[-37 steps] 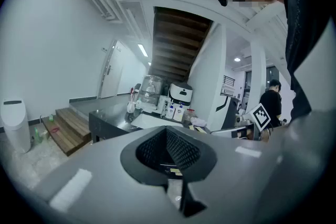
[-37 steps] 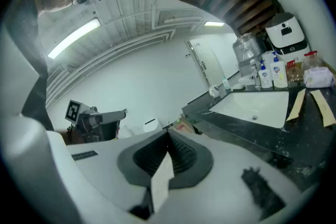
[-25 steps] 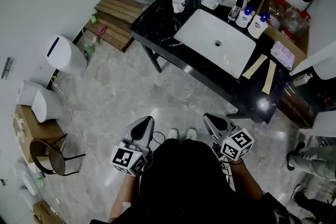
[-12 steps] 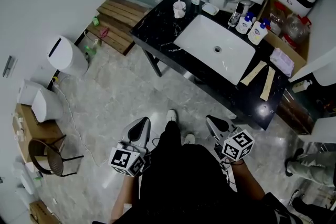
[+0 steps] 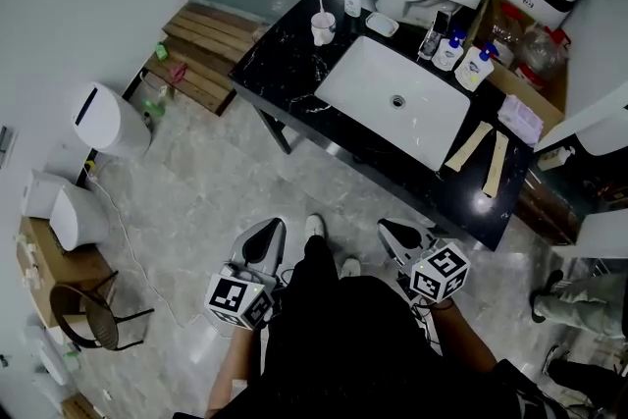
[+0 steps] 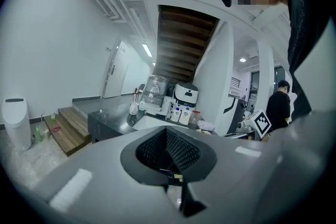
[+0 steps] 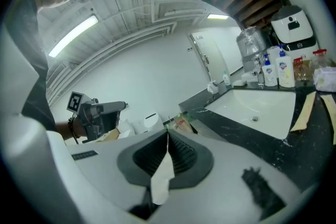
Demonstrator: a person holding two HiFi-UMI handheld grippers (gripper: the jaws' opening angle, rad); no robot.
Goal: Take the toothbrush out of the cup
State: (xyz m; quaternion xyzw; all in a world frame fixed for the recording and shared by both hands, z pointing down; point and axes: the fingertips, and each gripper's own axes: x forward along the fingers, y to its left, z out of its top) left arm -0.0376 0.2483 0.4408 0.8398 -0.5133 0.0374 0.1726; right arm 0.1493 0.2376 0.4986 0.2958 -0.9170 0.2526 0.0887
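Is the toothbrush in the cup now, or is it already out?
In. The toothbrush stands upright in the white cup on the black counter; the left gripper and right gripper are far from it.

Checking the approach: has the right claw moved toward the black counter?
Yes: the right claw is nearer the black counter's front edge than a second ago, far from the cup.

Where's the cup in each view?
Head view: cup top centre, at the counter's far-left corner.
Left gripper view: cup small, left of centre.
Right gripper view: cup small, right of centre, mid-height.
Shared landmark: the white sink, right of the cup in all three.
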